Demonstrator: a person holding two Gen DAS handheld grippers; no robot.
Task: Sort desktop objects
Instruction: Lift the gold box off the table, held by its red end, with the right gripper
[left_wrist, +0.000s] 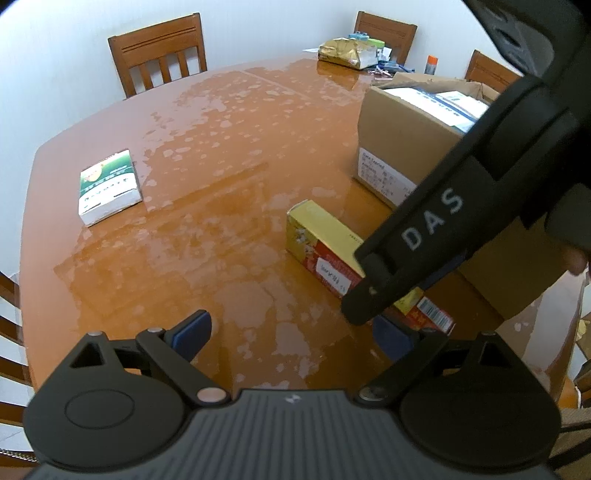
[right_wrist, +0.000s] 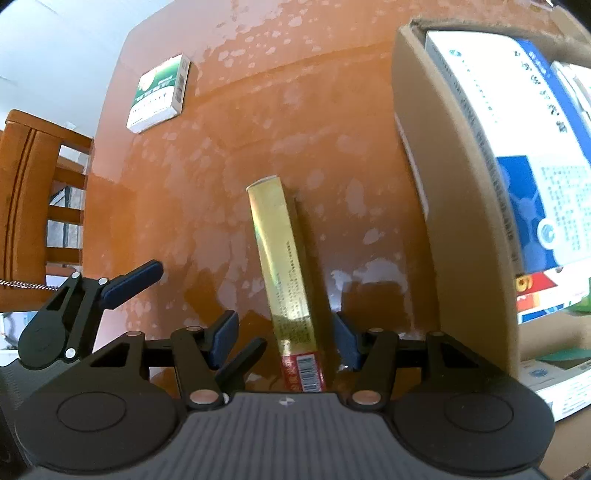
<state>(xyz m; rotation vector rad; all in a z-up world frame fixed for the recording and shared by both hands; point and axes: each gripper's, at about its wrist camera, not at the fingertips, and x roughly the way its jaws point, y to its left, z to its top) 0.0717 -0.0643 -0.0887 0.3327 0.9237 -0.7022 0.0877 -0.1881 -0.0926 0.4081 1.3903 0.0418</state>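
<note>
A glossy orange-brown wooden table (left_wrist: 229, 177), its finish blotched with pale worn patches, fills my view against white walls. I count three wooden slat-backed chairs along its far edge, and part of a fourth at the near left. Two small boxes lie loose on the tabletop. One is a flat green-and-white box (left_wrist: 109, 186), well apart on the left. The other is a long, narrow gold box (right_wrist: 286, 273), shiny foil on its upper face, red at the near end with a barcode, and a white handwritten label on its side. It lies just beside the big brown cardboard carton (left_wrist: 410, 147), which is open and packed with blue-and-white boxes. My right gripper (right_wrist: 286, 338) straddles the gold box's near end, blue pads standing clear of both sides. My left gripper (left_wrist: 291, 334) gapes wide over bare table, holding nothing. Crinkled packets clutter the far corner.
</note>
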